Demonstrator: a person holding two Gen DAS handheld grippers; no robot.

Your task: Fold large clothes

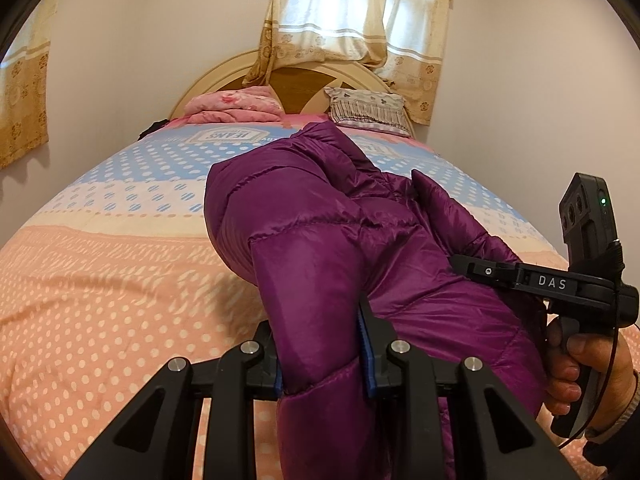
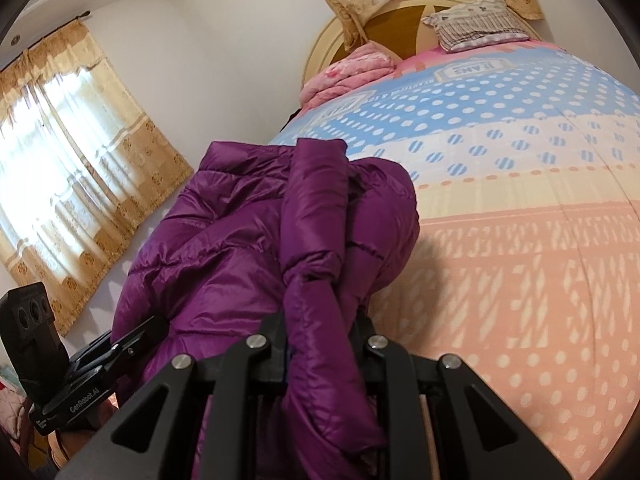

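A puffy purple quilted down jacket [image 1: 340, 248] hangs bunched above a polka-dot pink and blue bedspread [image 1: 120, 280]. The left gripper [image 1: 324, 356] clamps one fold; the right gripper [image 2: 320, 344] clamps another fold beside it.

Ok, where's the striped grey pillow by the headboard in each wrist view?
Left wrist: striped grey pillow lies upper centre-right, behind the purple puffer jacket.
Right wrist: the pillow sits at the top right.
Shared landmark: folded pink floral blanket, left of it.
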